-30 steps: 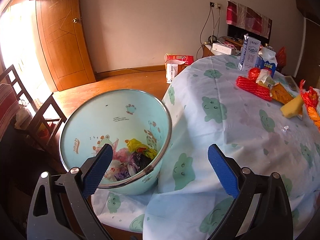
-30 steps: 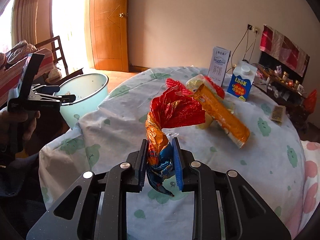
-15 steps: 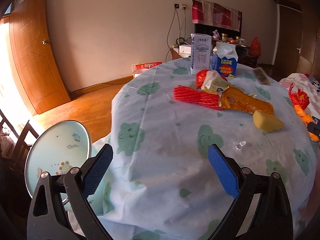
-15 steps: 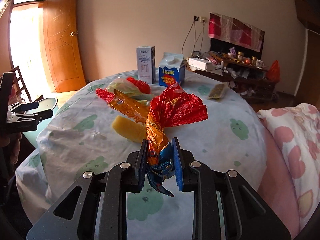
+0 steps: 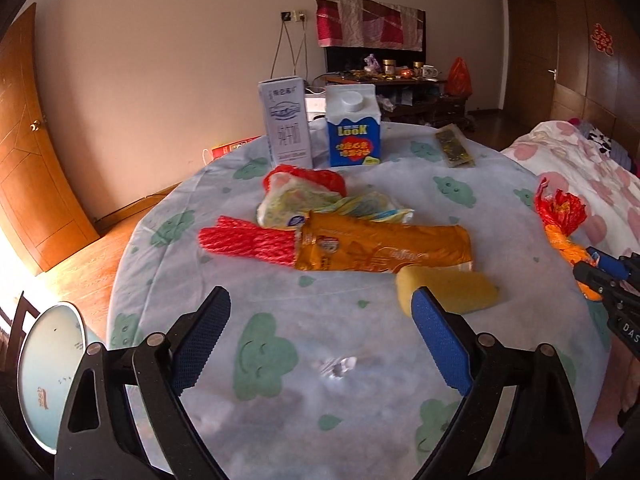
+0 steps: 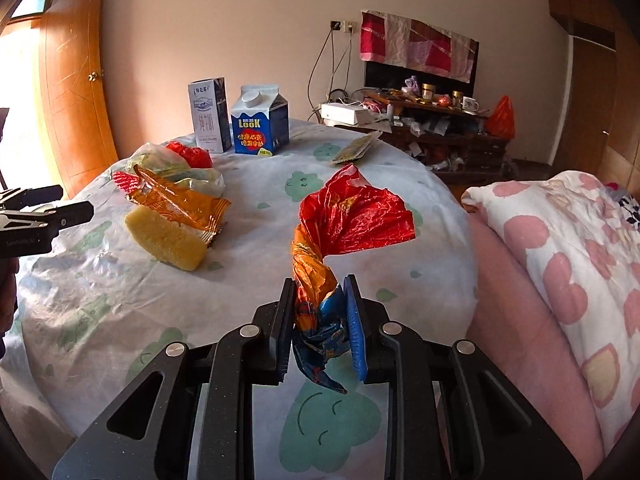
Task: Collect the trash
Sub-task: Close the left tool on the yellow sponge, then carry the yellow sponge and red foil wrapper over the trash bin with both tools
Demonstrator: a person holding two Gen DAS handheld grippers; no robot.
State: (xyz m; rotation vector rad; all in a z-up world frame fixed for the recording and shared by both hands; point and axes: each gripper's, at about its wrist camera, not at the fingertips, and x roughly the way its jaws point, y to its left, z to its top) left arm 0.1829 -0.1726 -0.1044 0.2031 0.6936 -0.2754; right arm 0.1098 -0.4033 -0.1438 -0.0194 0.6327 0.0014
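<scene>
Right wrist view: the right gripper (image 6: 320,330) has its jaws clamped on a twisted red and orange wrapper (image 6: 352,216), held up above the round table (image 6: 400,184). The left gripper (image 5: 320,336) hangs over the near table edge with jaws spread wide and nothing between them; beyond it lie a yellow sponge (image 5: 456,290), an orange packet (image 5: 384,248) and red netting (image 5: 248,240), touching one another, with the bin (image 5: 44,376) low at the left

Wooden door (image 6: 76,84), pink floral bedding (image 6: 568,248)

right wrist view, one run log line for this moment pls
right gripper: shut on twisted red-orange foil wrapper | left gripper: open, empty | pale blue bin: beside table
</scene>
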